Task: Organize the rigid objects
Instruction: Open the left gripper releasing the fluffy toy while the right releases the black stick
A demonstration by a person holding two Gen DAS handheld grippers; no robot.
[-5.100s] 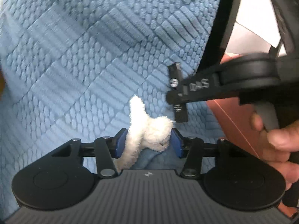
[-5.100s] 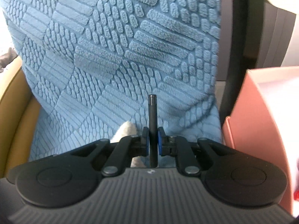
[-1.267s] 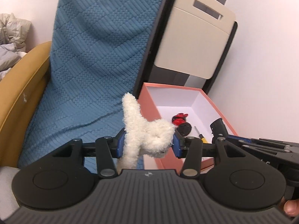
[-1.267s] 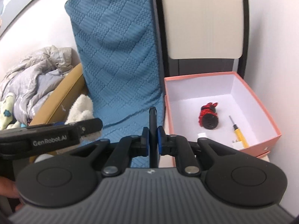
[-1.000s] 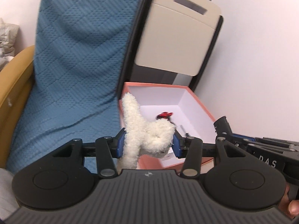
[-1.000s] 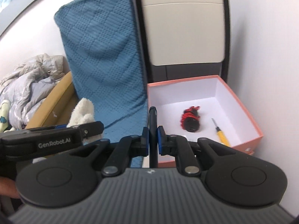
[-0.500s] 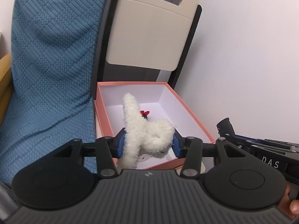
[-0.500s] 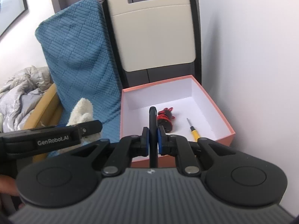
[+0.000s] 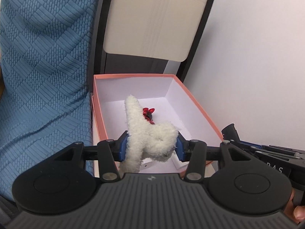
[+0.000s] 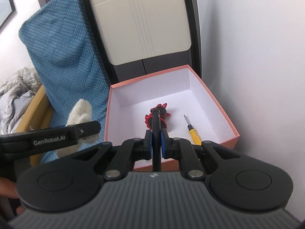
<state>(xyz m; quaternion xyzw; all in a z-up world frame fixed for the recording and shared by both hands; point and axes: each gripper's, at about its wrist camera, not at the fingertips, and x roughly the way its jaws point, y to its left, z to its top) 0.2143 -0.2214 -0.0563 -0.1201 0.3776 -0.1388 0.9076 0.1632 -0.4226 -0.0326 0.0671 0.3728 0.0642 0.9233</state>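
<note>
Jaws of the left gripper (image 9: 150, 146) clamp a fluffy white toy (image 9: 147, 135) above the near end of the pink box (image 10: 226, 114); the right gripper (image 10: 154, 143) pinches a thin black rod (image 10: 156, 133) upright, in front of the box holding a red-and-black object (image 10: 162, 112) and yellow screwdriver (image 10: 193, 133).

The fluffy white plush toy (image 9: 150, 137) is hiding most of the shiny red-and-black trinket (image 9: 149, 112) from you, and your thin black rod (image 10: 156, 133) is covering its middle; its shape is staying unclear.
</note>
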